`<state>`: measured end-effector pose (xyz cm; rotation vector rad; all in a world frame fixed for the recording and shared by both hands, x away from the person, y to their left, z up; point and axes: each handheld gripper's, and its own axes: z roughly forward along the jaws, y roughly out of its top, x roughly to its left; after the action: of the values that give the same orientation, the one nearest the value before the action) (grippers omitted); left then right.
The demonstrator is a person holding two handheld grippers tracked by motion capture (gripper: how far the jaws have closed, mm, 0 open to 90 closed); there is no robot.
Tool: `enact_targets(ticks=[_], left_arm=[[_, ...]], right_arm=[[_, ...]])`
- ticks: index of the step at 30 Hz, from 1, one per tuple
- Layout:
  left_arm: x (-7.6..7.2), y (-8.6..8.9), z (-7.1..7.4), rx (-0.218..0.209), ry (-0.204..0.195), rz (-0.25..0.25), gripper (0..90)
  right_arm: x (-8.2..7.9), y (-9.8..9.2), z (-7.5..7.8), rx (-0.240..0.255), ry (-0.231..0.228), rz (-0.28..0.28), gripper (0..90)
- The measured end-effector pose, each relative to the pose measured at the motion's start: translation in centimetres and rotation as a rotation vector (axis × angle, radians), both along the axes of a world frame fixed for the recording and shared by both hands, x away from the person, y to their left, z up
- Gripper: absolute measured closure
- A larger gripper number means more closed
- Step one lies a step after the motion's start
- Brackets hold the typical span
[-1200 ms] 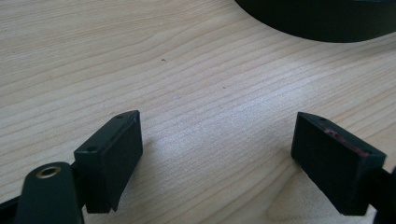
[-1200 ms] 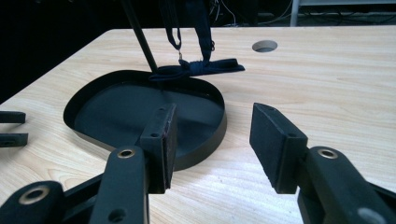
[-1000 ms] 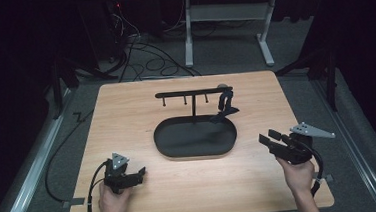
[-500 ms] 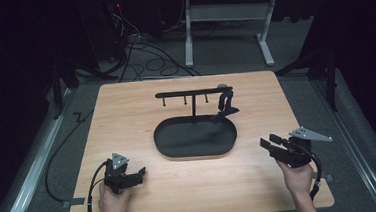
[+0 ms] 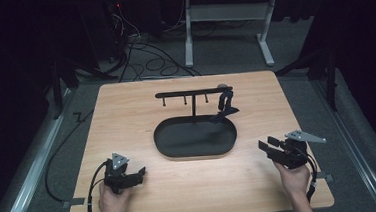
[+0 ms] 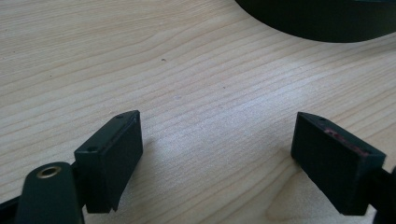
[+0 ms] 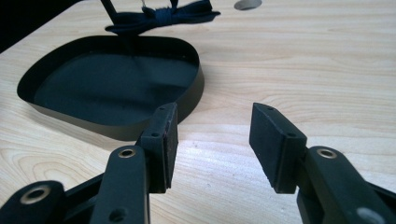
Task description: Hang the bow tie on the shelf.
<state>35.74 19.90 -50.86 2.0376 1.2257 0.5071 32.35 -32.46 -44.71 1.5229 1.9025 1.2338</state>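
A black oval metal tray (image 5: 195, 138) with a low upright wall is seen at the middle of a light wooden table (image 5: 126, 115). From the far part of the tray a thin black post rises and carries a black horizontal bar with small hooks (image 5: 193, 92). A dark bow-shaped piece of fabric (image 5: 224, 103) hangs at the right end of that bar, its lower end reaching the tray's far right rim.

The right gripper (image 5: 268, 146) is held low over the table to the right of the tray, apart from it, and is pointed toward the tray. In the right gripper view its jaws are seen spread apart with nothing between them but bare wood, the tray wall (image 7: 194, 88) lying just beyond the left jaw.

The left gripper (image 5: 139, 172) is held near the front left of the table, short of the tray. Its jaws are also parted widely and nothing is gripped; the tray's edge (image 6: 317, 28) is seen farther off.
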Motion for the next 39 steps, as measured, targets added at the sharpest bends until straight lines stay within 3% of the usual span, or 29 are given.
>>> enact_targets(ticks=[15,39], left_arm=[[0.0,0.0,0.0,0.000,0.000,0.000,17.1],[0.0,0.0,0.0,0.000,0.000,0.000,17.1]], right_arm=[[1.0,0.4,-1.8,-0.039,0.042,-0.013,54.0],[2.4,1.8,-4.1,-0.185,0.089,-0.021,54.0]])
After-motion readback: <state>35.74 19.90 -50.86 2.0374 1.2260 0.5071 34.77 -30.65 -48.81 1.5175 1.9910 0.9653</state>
